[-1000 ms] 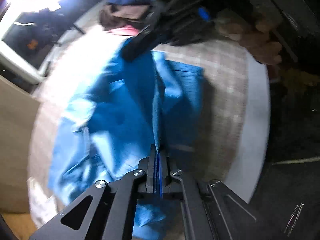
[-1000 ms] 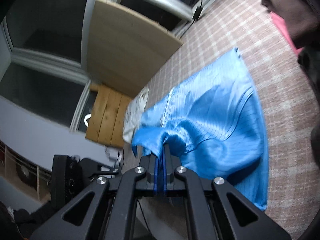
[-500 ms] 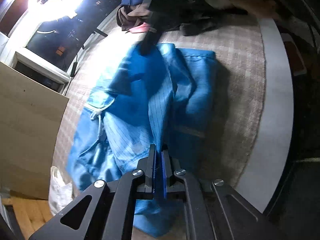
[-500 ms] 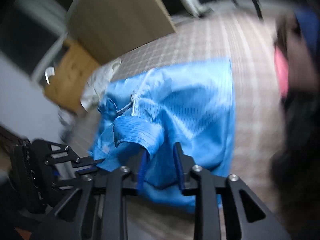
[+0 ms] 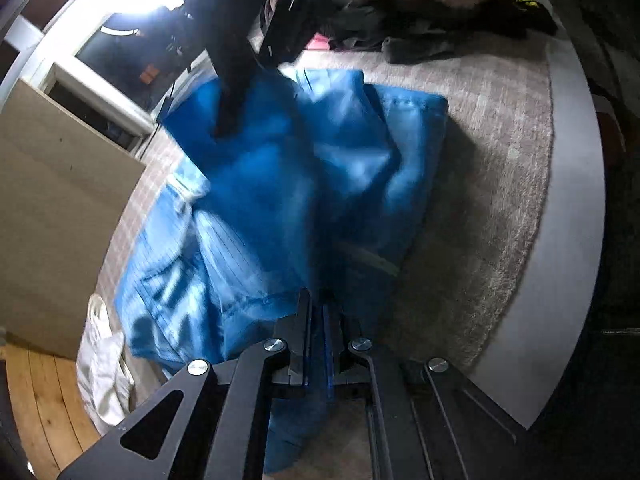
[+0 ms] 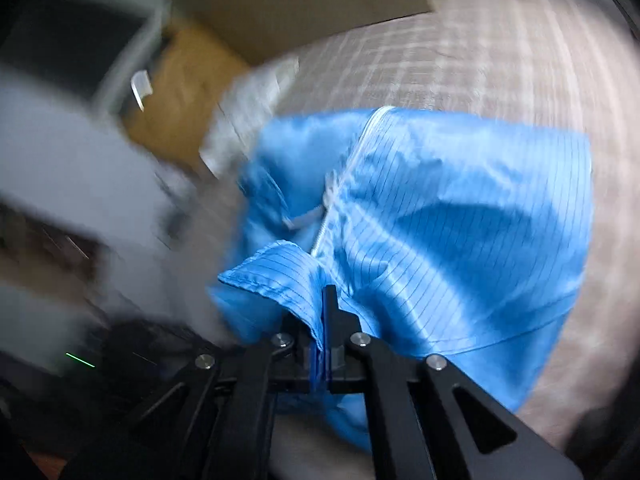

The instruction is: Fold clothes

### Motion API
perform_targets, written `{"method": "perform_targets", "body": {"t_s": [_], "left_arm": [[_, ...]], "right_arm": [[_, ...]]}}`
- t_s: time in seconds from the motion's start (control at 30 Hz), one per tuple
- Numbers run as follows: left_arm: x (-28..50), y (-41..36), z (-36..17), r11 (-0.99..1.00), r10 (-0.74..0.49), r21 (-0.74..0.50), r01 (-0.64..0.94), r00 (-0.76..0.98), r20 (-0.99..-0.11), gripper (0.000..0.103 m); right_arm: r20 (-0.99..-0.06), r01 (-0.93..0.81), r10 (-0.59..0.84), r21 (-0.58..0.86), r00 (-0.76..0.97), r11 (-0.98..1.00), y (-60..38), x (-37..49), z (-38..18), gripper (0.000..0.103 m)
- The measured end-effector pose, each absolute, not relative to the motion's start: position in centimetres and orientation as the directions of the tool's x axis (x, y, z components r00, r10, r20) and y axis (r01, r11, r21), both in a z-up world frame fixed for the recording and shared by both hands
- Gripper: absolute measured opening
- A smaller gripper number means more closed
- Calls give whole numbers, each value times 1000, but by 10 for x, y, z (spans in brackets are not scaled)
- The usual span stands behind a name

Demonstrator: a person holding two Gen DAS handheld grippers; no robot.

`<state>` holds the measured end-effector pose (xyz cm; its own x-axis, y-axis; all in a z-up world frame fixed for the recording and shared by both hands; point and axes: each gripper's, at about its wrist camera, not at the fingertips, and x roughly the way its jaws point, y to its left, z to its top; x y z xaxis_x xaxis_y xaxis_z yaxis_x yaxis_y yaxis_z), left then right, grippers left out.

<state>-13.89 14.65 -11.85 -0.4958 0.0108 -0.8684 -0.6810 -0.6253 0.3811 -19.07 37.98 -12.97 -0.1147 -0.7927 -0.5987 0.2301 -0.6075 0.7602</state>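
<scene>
A blue pinstriped garment (image 5: 312, 184) with a white zipper (image 6: 340, 184) lies crumpled on a checked beige cloth (image 5: 492, 152). My left gripper (image 5: 318, 312) is shut on a raised fold at the garment's near edge. In the left wrist view, my right gripper (image 5: 226, 120) reaches down from the top and meets the garment's far left corner. In its own blurred view, the right gripper (image 6: 326, 304) is shut on a hemmed edge of the blue garment (image 6: 460, 216), beside the zipper's lower end.
A pale board (image 5: 52, 208) stands to the left, with a white cloth (image 5: 104, 364) at its foot on wooden flooring. Dark clothes (image 5: 420, 40) and a pink item (image 5: 320, 42) lie at the far side. The surface's white rim (image 5: 572, 248) curves along the right.
The right gripper, shut a second ago, stood open half a second ago and is now shut again on a hemmed edge. The left gripper has kept its hold while the garment shifted.
</scene>
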Motion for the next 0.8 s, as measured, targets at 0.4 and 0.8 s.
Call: {"method": "perform_targets", "body": {"t_s": [0.4,0.8], "left_arm": [[-124,136,-72,-739,62,277,-614,-471,-880,25],[-168,157,-92,-718,129,165,-676,-363,-923,33]], "right_arm": [[-660,175,-715,695,-230,-697,421,-165,-125,22],[-708,215,-703,677,-70,-703,377,-131,-149,33]]}}
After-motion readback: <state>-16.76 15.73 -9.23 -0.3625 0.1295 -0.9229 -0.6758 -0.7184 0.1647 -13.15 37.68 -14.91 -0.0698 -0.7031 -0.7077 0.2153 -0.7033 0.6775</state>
